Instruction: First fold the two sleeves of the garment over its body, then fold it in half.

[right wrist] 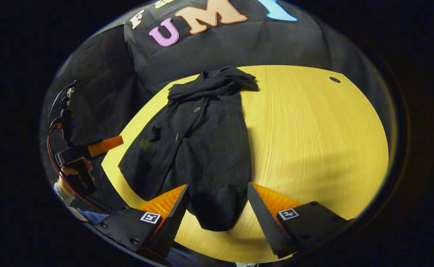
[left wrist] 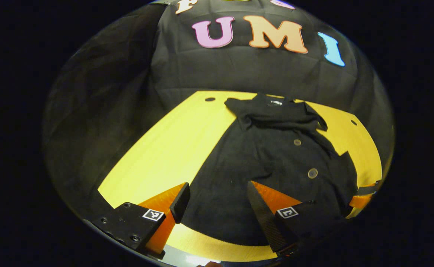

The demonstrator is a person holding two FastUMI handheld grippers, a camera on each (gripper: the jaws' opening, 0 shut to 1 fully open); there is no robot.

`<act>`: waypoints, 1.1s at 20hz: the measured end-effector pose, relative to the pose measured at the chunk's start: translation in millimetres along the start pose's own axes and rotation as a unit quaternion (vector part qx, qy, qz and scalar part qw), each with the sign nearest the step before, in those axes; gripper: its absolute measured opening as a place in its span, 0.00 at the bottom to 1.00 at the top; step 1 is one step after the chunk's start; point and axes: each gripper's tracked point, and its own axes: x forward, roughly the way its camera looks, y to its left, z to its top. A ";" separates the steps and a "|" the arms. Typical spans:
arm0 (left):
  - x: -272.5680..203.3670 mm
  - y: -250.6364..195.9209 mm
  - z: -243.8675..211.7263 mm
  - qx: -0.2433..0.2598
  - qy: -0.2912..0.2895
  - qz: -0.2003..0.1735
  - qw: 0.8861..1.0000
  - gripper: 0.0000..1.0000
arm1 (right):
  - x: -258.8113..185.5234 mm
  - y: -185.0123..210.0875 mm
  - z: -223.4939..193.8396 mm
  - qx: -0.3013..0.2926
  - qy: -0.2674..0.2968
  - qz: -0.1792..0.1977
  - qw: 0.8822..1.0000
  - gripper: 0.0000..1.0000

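While sleeves lie folded inward, black garment on table, buttons showing.

A yellow wood-grain table with small dark holes near its far edge; a black buttoned garment lies flat on it, collar toward the wall.

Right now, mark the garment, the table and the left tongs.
garment [right wrist: 205, 148]: right gripper view, middle of the black body.
table [right wrist: 313, 129]: right gripper view, bare wood right of the garment.
left tongs [left wrist: 217, 207]: left gripper view, midway between the fingertips, open above the hem.
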 end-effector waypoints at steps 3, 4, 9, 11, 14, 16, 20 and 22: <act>2.3 -3.8 -27.9 0.002 0.039 0.000 0.999 0.95 | 6.9 2.3 -9.7 -0.010 0.017 0.003 1.000 0.99; 2.1 -5.4 -32.2 0.005 0.046 0.001 0.999 0.95 | 6.2 1.4 -8.1 -0.012 0.018 0.003 1.000 0.99; 11.1 8.1 -50.4 0.026 0.073 0.014 0.997 0.96 | 7.8 -1.6 -15.3 -0.030 0.026 -0.007 0.999 0.99; 10.6 8.1 -49.8 0.024 0.070 0.010 0.997 0.96 | 7.7 -2.7 -15.7 -0.041 0.027 -0.009 0.999 0.99; 11.3 9.1 -51.2 0.027 0.073 0.012 0.997 0.96 | 6.0 -5.9 -16.0 -0.049 0.030 -0.010 0.998 0.98; 9.6 8.5 -50.2 0.020 0.067 0.008 0.997 0.97 | 5.2 -5.5 -16.4 -0.049 0.031 -0.006 0.998 0.94; 11.9 10.2 -53.6 -0.016 0.055 -0.002 0.998 0.97 | 5.8 -10.5 -16.8 -0.055 0.029 -0.011 0.998 0.88; 11.9 8.9 -55.8 -0.032 0.053 -0.005 0.998 0.97 | 5.3 -18.1 -15.8 -0.068 0.024 -0.025 0.997 0.83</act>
